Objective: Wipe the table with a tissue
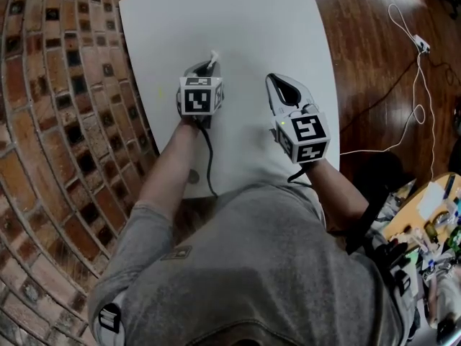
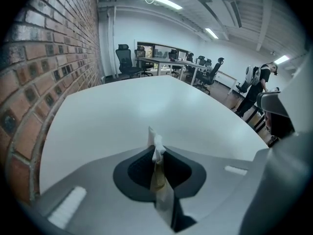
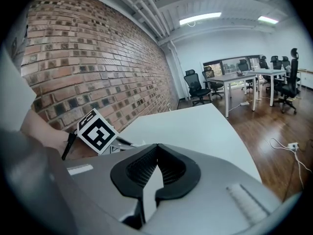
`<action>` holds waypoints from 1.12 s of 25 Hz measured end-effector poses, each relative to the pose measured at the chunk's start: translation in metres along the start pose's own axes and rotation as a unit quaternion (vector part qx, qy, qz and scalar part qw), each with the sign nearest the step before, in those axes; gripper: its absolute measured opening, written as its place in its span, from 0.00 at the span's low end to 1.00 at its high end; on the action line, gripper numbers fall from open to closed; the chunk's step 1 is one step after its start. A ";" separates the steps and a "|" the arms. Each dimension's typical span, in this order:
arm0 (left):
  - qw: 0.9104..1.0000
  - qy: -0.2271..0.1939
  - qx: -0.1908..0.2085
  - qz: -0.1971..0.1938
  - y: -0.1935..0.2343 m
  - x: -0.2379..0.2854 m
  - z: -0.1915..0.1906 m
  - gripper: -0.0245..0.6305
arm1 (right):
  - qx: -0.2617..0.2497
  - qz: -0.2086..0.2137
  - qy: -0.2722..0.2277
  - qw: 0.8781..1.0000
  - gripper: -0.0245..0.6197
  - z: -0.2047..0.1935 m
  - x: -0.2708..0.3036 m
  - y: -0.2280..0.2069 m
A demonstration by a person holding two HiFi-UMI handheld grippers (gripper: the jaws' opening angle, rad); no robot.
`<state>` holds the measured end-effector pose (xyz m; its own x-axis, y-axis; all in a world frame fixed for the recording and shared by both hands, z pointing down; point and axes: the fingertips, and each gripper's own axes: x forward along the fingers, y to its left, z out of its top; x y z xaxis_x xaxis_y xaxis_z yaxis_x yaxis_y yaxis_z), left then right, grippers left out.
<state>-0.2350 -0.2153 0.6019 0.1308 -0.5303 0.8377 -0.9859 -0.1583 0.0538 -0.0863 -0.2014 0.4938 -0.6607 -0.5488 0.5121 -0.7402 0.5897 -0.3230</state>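
**A:** What did the head view show?

**B:** Your left gripper (image 1: 207,67) was over the white table (image 1: 238,20), near its middle, clenched on a white tissue (image 1: 213,56). A tuft of the tissue poked out past the tips toward 12 o'clock. Your right gripper (image 1: 277,85) was at 3 o'clock from the left one, near it but apart, also over the table. The brick wall (image 1: 65,121) ran along the table's 9 o'clock side. The wooden floor (image 1: 374,63) lay at 3 o'clock, with a white cable (image 1: 418,85) on it toward 2 o'clock.

**A:** And the left gripper view?

**B:** You had both jaws pressed onto the tissue. It stood as a thin crumpled strip between the pads, its top sticking up toward 12 o'clock. The bare tabletop stretched away beyond it. I couldn't tell whether the tissue touched the surface. Office chairs (image 2: 124,60) stood far off at 12 o'clock, and a person (image 2: 257,84) stood at 2 o'clock.

**A:** The right gripper view?

**B:** Your right jaws were closed on each other with nothing between them. The left gripper's marker cube (image 3: 97,131) sat at 9 o'clock, with your hand (image 3: 44,131) behind it. The table ran on toward 1 o'clock.
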 end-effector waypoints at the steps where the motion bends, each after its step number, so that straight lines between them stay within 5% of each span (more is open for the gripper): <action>1: 1.000 -0.002 -0.002 0.001 0.003 0.000 -0.001 0.07 | -0.001 0.000 0.000 1.000 0.06 0.000 0.000 0.000; 16: 0.996 0.002 -0.055 0.074 0.078 -0.023 -0.030 0.07 | -0.006 0.006 -0.004 1.000 0.06 0.001 -0.006 0.010; 28: 0.999 0.020 -0.009 0.032 0.023 -0.018 -0.038 0.07 | -0.009 0.003 -0.009 1.000 0.06 0.002 -0.017 0.012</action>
<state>-0.2644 -0.1782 0.6084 0.0638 -0.5046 0.8610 -0.9938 -0.1104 0.0089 -0.0842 -0.1855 0.4797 -0.6677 -0.5558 0.4951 -0.7337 0.6037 -0.3117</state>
